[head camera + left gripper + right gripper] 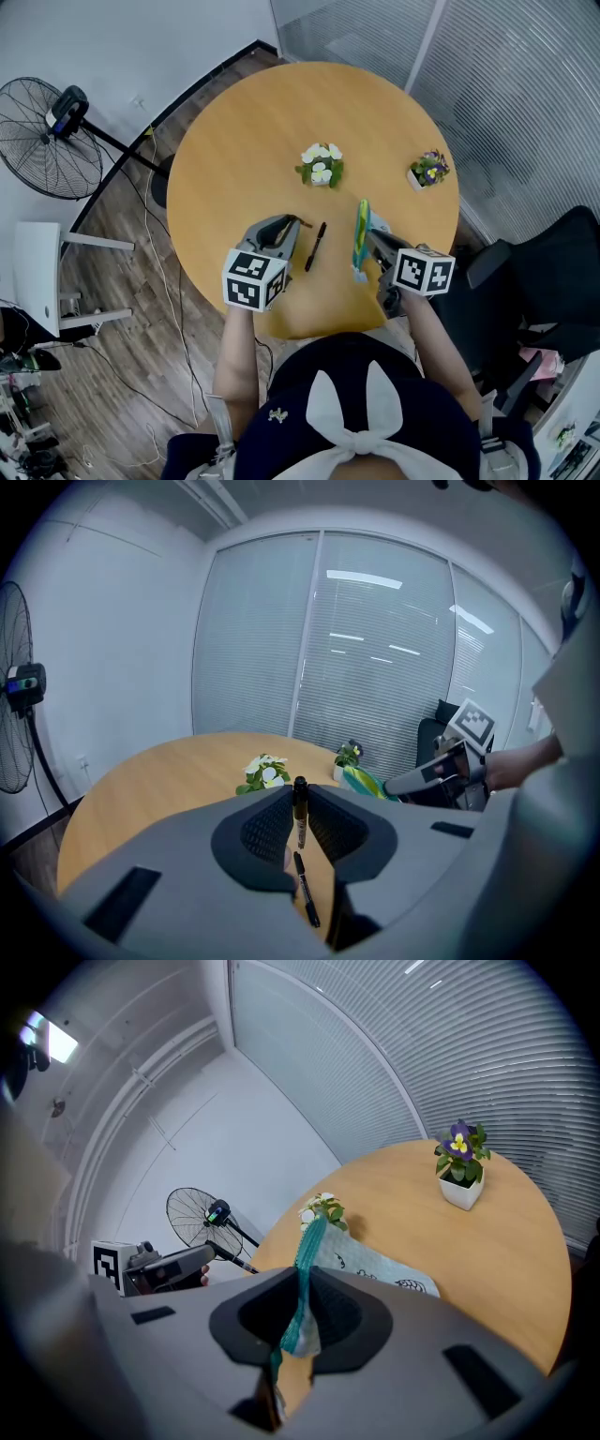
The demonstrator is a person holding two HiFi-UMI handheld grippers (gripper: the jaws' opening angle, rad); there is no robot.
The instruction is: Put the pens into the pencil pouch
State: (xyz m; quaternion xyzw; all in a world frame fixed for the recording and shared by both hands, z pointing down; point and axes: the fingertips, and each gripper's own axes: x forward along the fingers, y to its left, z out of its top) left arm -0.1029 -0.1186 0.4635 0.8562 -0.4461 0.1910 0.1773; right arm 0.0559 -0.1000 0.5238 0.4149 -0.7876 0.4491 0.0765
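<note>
**Left gripper** (300, 829): you had its jaws closed on a black pen (300, 803). The pen stood upright between the pads, its cap end showing above them. In the head view this gripper (296, 225) hung over the near part of the round wooden table (234, 131).

**Second pen** (315, 246): black, it lay flat on the tabletop just beside your left gripper's tips, between the two grippers. It also showed through the jaw gap in the left gripper view (305, 897).

**Right gripper** (298, 1312): you had its jaws clamped on the teal zipper edge of the pencil pouch (375, 1265). The pouch was pale with small printed figures, and it ran out over the tabletop toward the white flowers. In the head view the pouch (361, 230) stood on edge at the tips of this gripper (370, 239), to the right of the loose pen and apart from it.

**Other items on the table**: a pot of white flowers (322, 165) and a pot of purple flowers (429, 170) stood beyond the grippers, well apart from each other.

**Surroundings**: a floor fan (45, 131) stood to the left of the table and a black chair (553, 281) to the right.
</note>
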